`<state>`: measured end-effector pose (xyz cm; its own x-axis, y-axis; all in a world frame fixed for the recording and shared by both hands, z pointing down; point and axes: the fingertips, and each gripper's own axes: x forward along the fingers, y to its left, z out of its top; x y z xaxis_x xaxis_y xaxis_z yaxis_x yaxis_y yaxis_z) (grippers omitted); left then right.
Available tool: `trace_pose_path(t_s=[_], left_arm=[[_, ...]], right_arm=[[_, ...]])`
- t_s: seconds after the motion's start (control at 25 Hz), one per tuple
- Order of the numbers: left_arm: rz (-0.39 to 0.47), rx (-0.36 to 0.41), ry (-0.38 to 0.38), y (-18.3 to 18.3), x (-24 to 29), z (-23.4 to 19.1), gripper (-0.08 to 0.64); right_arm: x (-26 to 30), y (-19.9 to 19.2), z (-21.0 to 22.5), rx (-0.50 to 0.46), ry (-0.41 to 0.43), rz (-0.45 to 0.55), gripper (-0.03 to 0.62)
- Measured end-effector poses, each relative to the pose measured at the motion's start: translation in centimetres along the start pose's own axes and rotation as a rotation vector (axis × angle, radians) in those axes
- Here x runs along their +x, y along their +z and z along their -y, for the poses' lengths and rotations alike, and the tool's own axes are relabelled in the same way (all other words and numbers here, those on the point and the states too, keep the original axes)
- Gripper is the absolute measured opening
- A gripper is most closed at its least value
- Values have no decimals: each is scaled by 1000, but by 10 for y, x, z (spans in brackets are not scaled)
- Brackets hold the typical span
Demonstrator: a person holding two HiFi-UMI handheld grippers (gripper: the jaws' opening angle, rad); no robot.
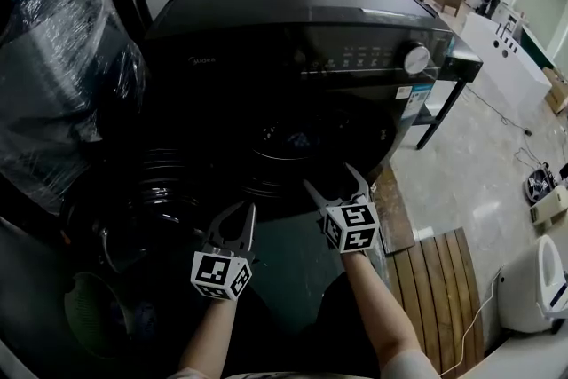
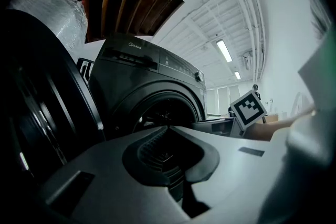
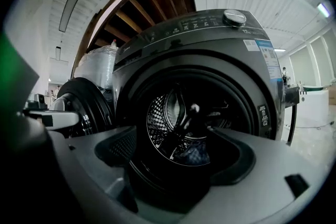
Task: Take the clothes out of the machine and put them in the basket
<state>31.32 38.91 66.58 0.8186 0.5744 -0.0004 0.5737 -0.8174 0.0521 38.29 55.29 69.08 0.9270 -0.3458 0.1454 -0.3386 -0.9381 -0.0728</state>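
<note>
- Dark bluish clothes are lying in a small heap at the bottom of the perforated metal drum, inside the dark grey front-loading washing machine; no jaws are touching them.
- The machine's round black door is standing swung open to the left, leaving the mouth of the drum clear.
- The left gripper is hovering low in front of the machine, near the open door, with its jaws spread apart in a V and nothing between them.
- The right gripper is hovering just before the lower rim of the drum opening, pointing into it. Its jaws are standing wide apart and holding nothing, and the clothes are showing between them further in.
- The two grippers are hanging side by side, near each other but not touching.
- A round silver dial is sitting at the right end of the machine's control panel.
- A bulky thing wrapped in clear plastic film is standing just to the left of the machine.
- A green round perforated basket is showing dimly at the lower left, under the open door.
- A wooden slatted pallet is lying on the pale glossy floor, to the right of the person's right arm.
</note>
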Motion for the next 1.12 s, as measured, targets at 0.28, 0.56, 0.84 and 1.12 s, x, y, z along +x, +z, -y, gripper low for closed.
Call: trace_pose_path(t_s=[0.28,0.56,0.84,1.12], left_arm=[[13,-35,10,-16,1,-7,21],[17,-28,-1,-26,5,-5,21],[16,-39,2,-42,-3,-2,21],[-4,-40,19,-55,-11,-7,21]], right_arm=[[17,-28,1,30,14,-35,410],[40,-50,-2,25,24,-73,411],[66,-71,14,24,-1,-120,410],[90,-83,29,32,-13,-153,407]])
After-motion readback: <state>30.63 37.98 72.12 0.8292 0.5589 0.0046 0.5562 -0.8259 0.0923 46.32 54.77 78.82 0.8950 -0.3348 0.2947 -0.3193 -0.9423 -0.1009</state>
